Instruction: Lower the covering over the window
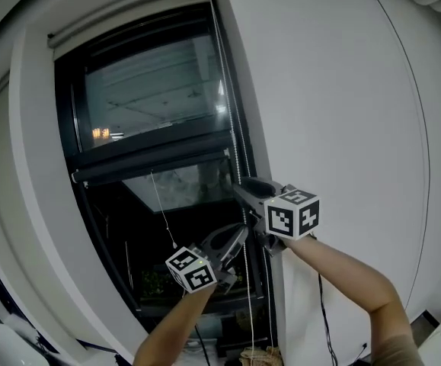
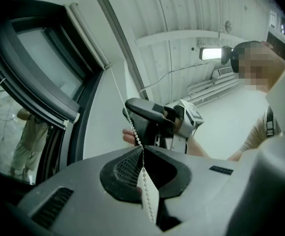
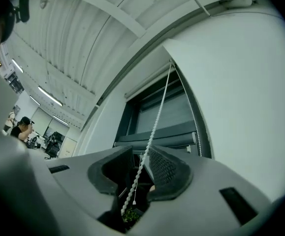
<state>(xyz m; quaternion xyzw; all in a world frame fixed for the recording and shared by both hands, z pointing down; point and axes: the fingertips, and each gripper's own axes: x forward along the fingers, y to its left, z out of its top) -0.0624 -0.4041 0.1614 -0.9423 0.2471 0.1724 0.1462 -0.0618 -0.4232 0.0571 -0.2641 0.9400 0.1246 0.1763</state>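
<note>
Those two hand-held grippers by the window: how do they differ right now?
The left gripper is shut on the bead chain. The right gripper is open, and the chain only passes between its parted jaws. In the head view the left gripper sits lower and nearer the person, the right gripper higher up. Both have the bead chain between their jaws, and both carry a cube with square markers.

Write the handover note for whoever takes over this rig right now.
Left tool: shut on the bead chain, lower on it than the other tool.
Right tool: open, higher up; the chain runs between its jaws but is not gripped.
Blind: partly down; its bottom bar sits about mid-window, and the lower pane is uncovered.
Left to do: probably pull the chain hand over hand until the blind covers the window.
</note>
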